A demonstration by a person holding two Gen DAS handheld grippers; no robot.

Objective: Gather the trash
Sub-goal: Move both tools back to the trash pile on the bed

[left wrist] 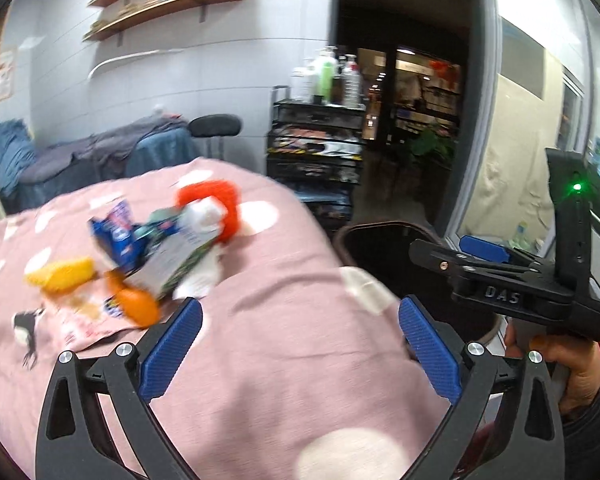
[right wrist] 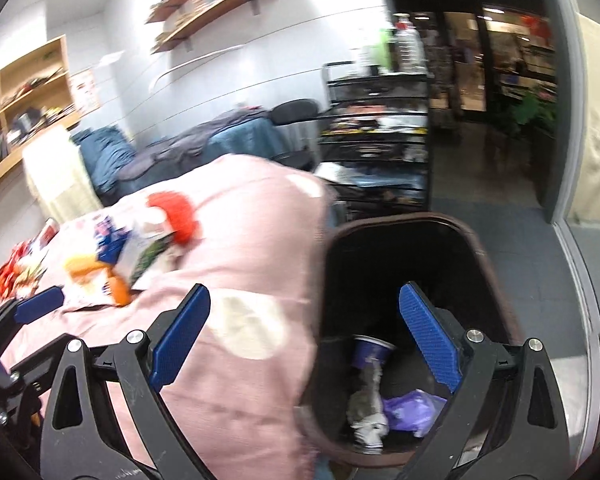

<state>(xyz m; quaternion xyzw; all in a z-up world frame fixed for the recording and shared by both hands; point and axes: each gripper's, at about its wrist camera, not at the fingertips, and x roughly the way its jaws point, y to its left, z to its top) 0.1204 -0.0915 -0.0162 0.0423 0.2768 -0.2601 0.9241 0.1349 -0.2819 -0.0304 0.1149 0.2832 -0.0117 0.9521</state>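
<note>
Both hand-held grippers hang empty above a pink, white-spotted bedspread (left wrist: 284,360). The left gripper (left wrist: 300,336) has its blue-padded jaws spread wide apart with nothing between them; the right gripper (right wrist: 304,332) also stands open and empty, over the edge of a dark brown plastic trash bin (right wrist: 476,248) beside the bed. A heap of trash (left wrist: 140,264) — blue wrappers, orange and yellow pieces, white tissue — lies on the bedspread ahead. Inside the bin sit a purple paper cup (right wrist: 370,354), crumpled paper and a lilac bag (right wrist: 412,410).
</note>
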